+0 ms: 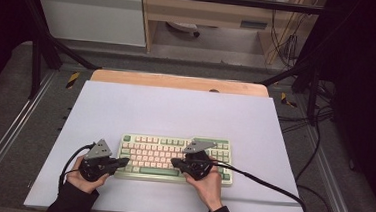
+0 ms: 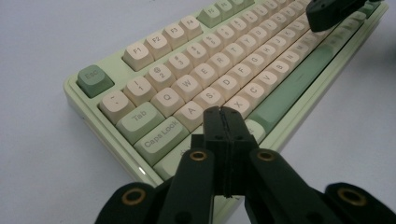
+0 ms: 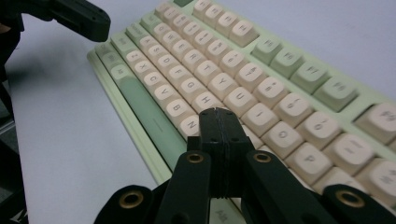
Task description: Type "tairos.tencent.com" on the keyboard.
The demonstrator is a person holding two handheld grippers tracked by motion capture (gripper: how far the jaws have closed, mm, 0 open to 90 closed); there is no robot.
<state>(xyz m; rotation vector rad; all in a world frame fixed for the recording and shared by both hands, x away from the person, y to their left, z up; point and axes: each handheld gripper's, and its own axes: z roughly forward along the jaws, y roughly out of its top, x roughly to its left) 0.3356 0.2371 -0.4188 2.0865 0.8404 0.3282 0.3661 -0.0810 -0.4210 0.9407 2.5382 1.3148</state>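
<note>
A pale green keyboard (image 1: 175, 158) with cream and green keys lies on the white table top, near the front. My left gripper (image 1: 126, 161) is shut, its tips over the keyboard's left end. In the left gripper view the closed jaws (image 2: 223, 114) sit above the Z and X keys of the keyboard (image 2: 196, 84). My right gripper (image 1: 173, 161) is shut too and points left over the lower middle keys. In the right gripper view its tips (image 3: 218, 113) hover near the N and M keys of the keyboard (image 3: 243, 88). The other gripper (image 3: 84, 18) shows at the top left there.
The white sheet (image 1: 175, 115) covers a wooden table. A black cable (image 1: 270, 188) trails from the right gripper across the sheet to the right edge. Black frame posts and floor cables stand around the table.
</note>
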